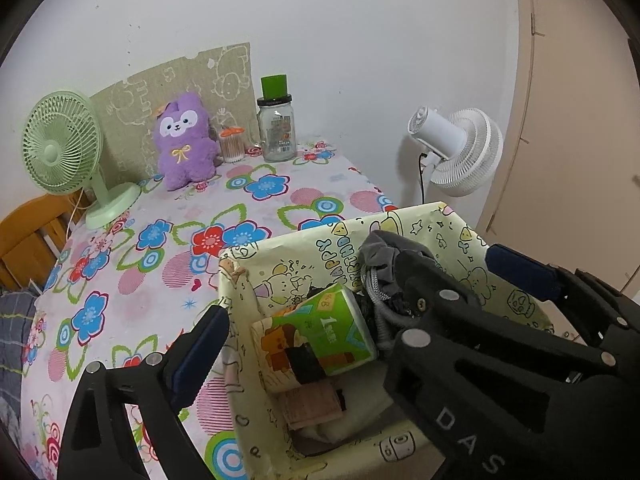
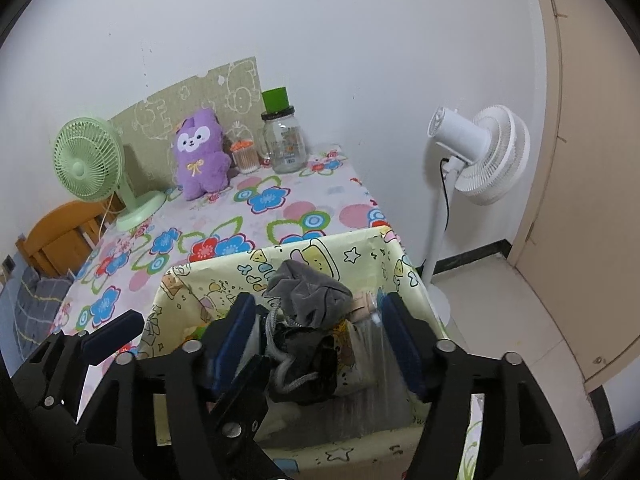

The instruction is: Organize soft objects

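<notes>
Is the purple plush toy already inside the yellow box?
No, the purple plush toy sits on the flowered tablecloth by the wall, apart from the yellow box.

My left gripper (image 1: 356, 284): black plastic linkage frame, silver round bolt heads, dark blue pads. My right gripper (image 2: 320, 340): same build, white "DAS" lettering on its frame.

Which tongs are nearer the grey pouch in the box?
Right. The right tongs stand open around the grey pouch, pads on either side. The left tongs straddle the box, pouch nearer their right pad.
</notes>
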